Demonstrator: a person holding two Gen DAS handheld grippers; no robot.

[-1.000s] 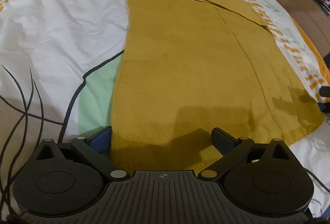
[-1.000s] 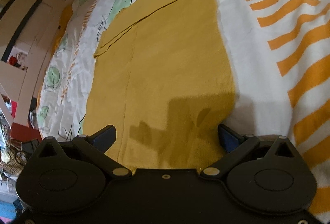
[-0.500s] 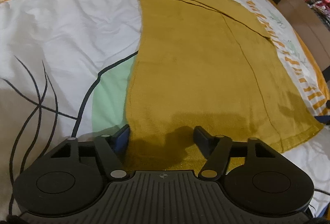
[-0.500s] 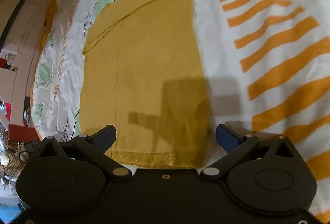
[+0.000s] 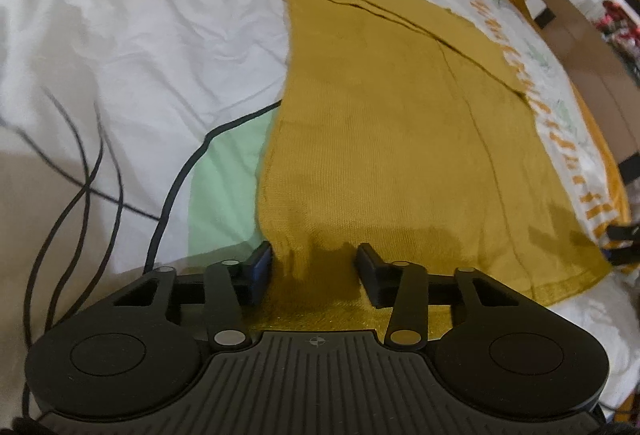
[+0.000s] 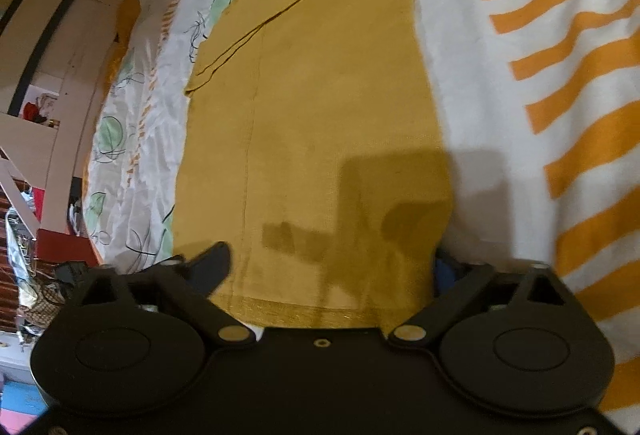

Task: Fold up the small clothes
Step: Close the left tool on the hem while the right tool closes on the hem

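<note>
A mustard-yellow knit garment (image 5: 392,139) lies flat and lengthwise on the bed, with a folded strip across its far end. It also shows in the right wrist view (image 6: 328,123). My left gripper (image 5: 314,263) is at the garment's near left hem corner, its jaws partly closed with the bunched hem between them. My right gripper (image 6: 332,263) is at the near right hem corner, its jaws wide open, one finger on each side of the hem. The right gripper's tip (image 5: 624,235) shows at the right edge of the left wrist view.
The bed sheet (image 5: 120,47) is white with green patches, black lines and orange stripes (image 6: 560,67). A wooden bed frame (image 5: 576,15) runs along the far right. Shelves and clutter (image 6: 36,195) stand beyond the bed's left side.
My left gripper's jaws have narrowed around the near hem corner and the cloth bunches between them. My right gripper has shifted so the hem corner lies between its open fingers.
</note>
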